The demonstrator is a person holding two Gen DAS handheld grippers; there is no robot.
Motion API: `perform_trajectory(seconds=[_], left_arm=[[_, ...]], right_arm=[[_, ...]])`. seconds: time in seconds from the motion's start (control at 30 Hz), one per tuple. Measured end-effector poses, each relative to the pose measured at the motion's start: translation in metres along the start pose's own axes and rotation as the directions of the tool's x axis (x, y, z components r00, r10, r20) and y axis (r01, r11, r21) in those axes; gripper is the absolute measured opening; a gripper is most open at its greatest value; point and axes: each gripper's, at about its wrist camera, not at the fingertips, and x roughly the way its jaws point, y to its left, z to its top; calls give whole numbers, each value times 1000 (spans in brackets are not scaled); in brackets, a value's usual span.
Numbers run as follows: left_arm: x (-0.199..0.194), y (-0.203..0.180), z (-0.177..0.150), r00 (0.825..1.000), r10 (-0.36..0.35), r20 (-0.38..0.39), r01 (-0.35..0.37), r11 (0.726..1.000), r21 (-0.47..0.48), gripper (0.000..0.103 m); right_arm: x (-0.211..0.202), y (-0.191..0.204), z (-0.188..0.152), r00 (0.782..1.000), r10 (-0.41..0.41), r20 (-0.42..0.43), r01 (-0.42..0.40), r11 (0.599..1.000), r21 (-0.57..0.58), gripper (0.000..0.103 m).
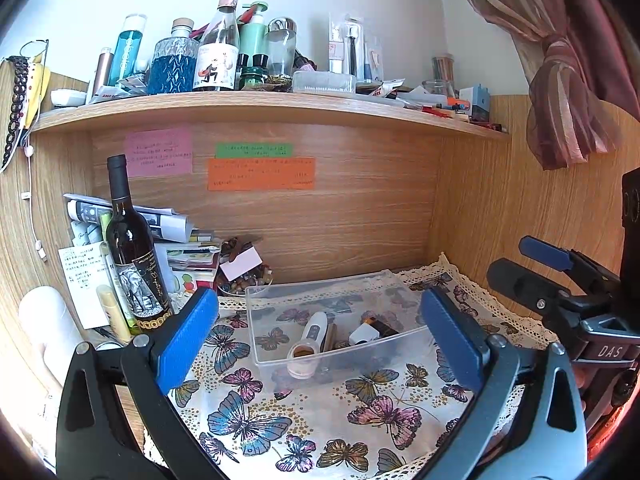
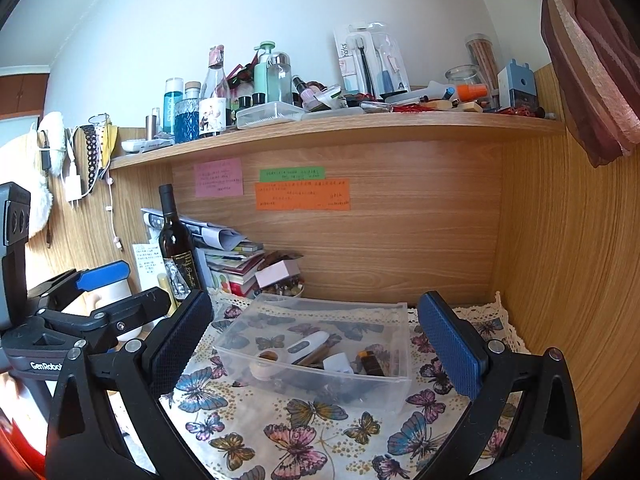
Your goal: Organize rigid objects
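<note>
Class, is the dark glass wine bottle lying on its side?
No. The dark glass wine bottle stands upright beside the stacked papers.

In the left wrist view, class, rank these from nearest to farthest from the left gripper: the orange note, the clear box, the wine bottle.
1. Clear box: straight ahead of the left gripper, on the butterfly cloth.
2. Wine bottle: standing back left.
3. Orange note: on the back wall.

A wood-grain desk alcove sits under a cluttered shelf; white wall above, maroon curtain tied back at right.
</note>
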Motion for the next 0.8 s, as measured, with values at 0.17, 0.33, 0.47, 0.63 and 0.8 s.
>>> perform_trajectory(seconds=[0.17,0.33,0.47,0.63,0.8], left_arm=[[3,-1,-1,1000,-4,-7,4,1000,8,103],[3,-2,-1,1000,-5,-7,5,1000,10,103],[3,-2,-1,1000,-4,-7,4,1000,11,103],[3,0,0,1000,-5,-9,5,1000,3,103],[4,2,0,1000,-11,-13,11,1000,-3,103]], right_arm=[[0,0,0,1000,0,0,0,1000,0,103],[0,1,-1,1000,-1,3,1,1000,-1,103],[0,1,-1,1000,-1,1,1,1000,-1,103],[0,1,-1,1000,1,0,-1,1000,-1,103],[0,2,-1,1000,-1,0,1,1000,-2,103]])
